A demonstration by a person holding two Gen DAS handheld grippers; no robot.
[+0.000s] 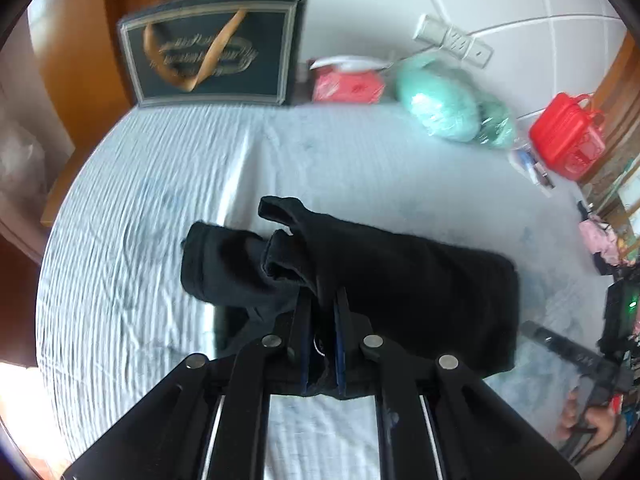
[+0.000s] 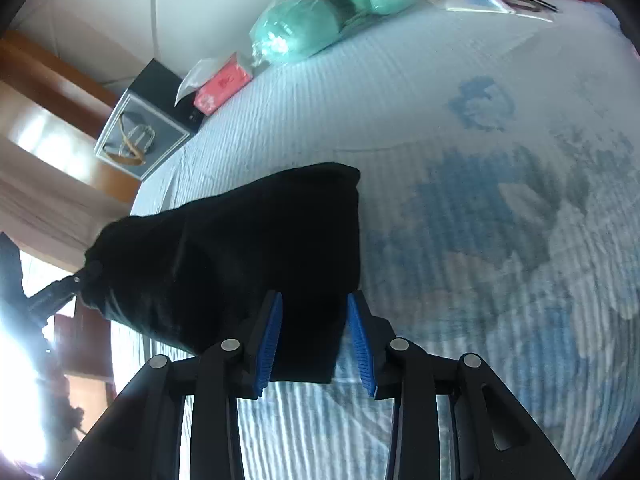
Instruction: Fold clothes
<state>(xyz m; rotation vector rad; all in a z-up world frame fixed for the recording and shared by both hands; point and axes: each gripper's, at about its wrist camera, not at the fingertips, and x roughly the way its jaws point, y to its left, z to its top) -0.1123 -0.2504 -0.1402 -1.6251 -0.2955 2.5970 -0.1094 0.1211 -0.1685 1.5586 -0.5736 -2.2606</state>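
One black garment (image 1: 400, 280) is all I am working with, lying partly folded on the pale blue bedsheet (image 1: 140, 200), closer to my edge of the bed than to the far edge where the dark box (image 1: 212, 52) and the green bundles (image 1: 448, 104) sit. My left gripper (image 1: 322, 312) is clamped on a bunched fold of the garment, jaws nearly together with cloth squeezed between them. My right gripper (image 2: 314, 320) has its jaws spread, blue pads (image 2: 270, 344) either side of the garment's near corner, holding nothing as far as I can see. I judge the fabric light, soft and limp: it sags and creases where lifted and will not keep a shape by itself. Loose sleeves or straps trail beyond my left jaws and could drag. I would pinch edges and corners, through every layer, never the slack middle.
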